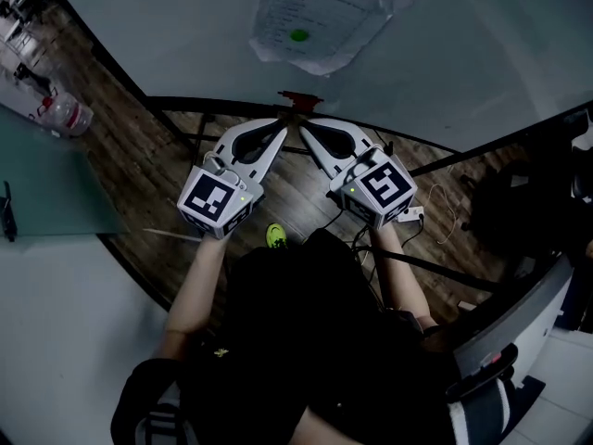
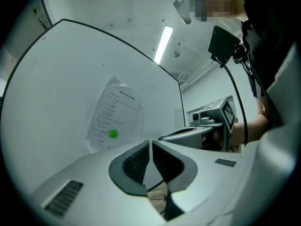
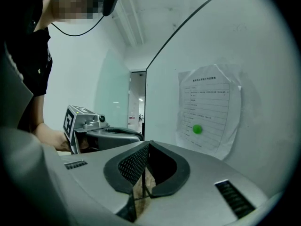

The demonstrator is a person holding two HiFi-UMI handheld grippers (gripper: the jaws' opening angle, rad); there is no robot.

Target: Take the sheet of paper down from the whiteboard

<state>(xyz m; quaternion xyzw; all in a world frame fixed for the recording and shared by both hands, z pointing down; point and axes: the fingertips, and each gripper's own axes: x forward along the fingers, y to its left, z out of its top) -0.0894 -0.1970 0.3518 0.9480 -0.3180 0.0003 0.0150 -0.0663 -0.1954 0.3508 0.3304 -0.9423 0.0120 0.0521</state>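
The printed sheet of paper (image 1: 315, 17), in a crinkled clear sleeve, hangs on the smooth whiteboard (image 1: 463, 63) under a round green magnet (image 1: 298, 35). The left tool (image 1: 283, 130) and right tool (image 1: 306, 132), jaws together and empty, hover on its near side.

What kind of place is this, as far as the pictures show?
Probably an office or a lab room: a large whiteboard with a printed sheet of paper on it, a long ceiling light, and a wooden floor.

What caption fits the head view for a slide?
Left claw and right claw, both shut and empty, point toward the whiteboard and its sheet with a green dot.
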